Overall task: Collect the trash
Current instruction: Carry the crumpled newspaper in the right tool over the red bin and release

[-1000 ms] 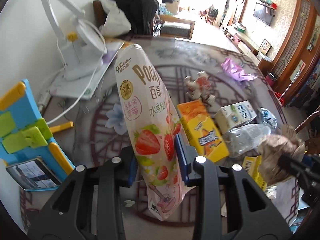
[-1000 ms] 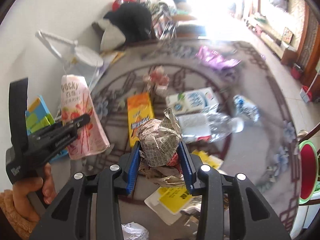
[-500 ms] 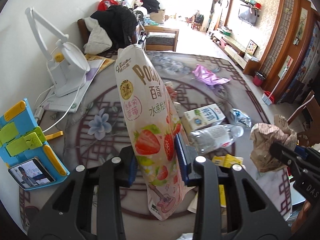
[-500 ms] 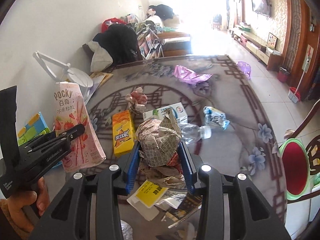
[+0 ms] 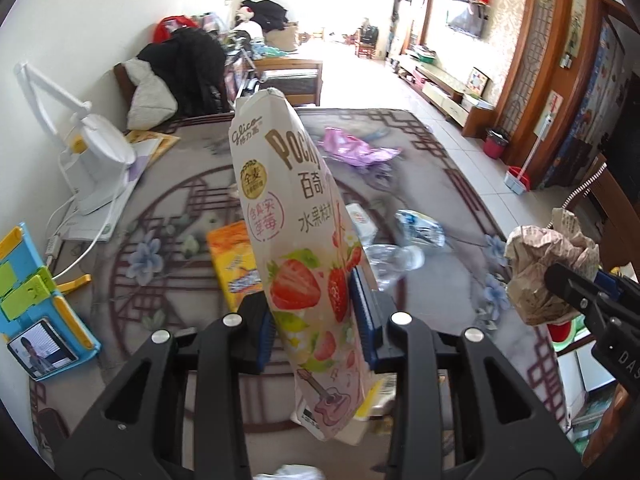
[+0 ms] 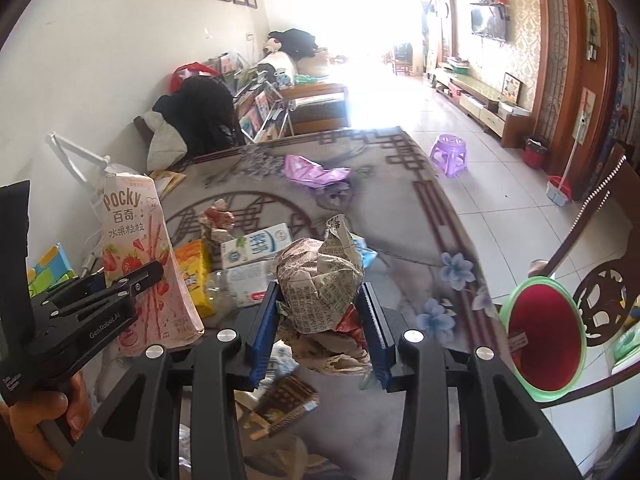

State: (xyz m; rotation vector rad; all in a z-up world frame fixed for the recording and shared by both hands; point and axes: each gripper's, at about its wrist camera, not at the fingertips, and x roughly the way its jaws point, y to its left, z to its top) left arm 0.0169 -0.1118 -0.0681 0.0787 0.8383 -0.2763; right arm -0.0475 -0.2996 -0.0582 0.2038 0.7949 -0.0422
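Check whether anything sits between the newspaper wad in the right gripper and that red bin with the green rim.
Nothing visible does. The right gripper holds the newspaper wad above the table, and the red bin stands beyond the table's right edge with its mouth open. A chair back stands past the bin, not in between.

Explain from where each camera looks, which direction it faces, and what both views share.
Left wrist: on the left gripper, facing across the table; jaws grip the Pocky box.
Right wrist: on the right gripper, facing the same way; jaws grip crumpled newspaper; a hand shows.
Shared: both items, purple wrapper.
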